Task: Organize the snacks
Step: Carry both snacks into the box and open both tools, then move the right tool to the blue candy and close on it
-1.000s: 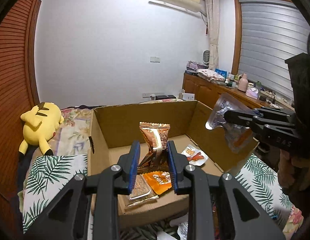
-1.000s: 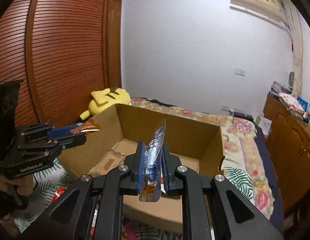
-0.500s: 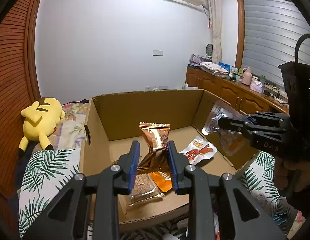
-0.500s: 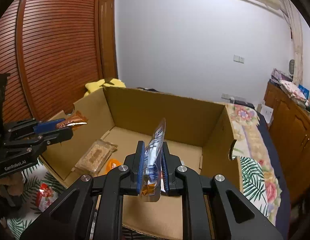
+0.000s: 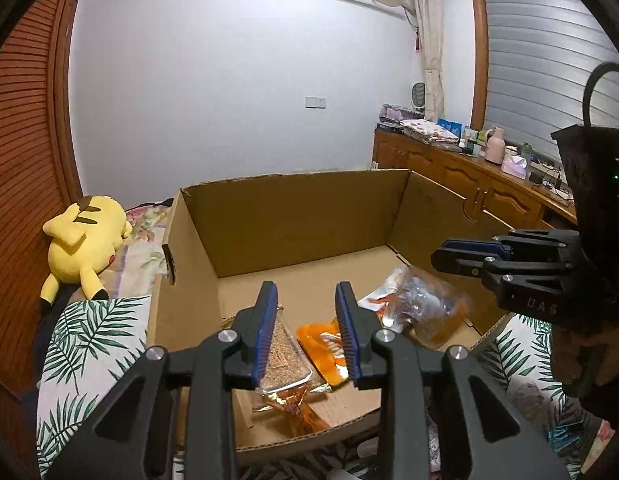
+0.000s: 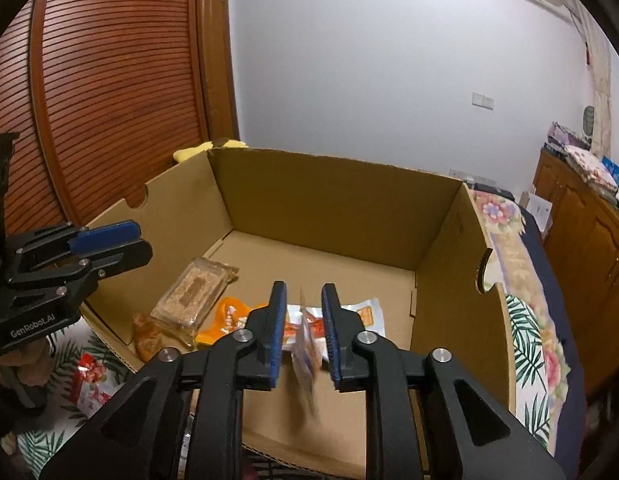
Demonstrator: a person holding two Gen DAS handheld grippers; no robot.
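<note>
Left claw [image 5: 305, 334]: opening, empty, above the cardboard box's [image 5: 293, 216] near edge.
Right claw [image 6: 303, 334]: opening; clear packet [image 6: 305, 364] loose between pads (blurred).

You can read "GenRobot.AI" in white letters on the side of the left gripper [image 6: 105, 246]. You can read "DAS" on the side of the right gripper [image 5: 461, 254]. The snack packets' words are too blurry.
</note>
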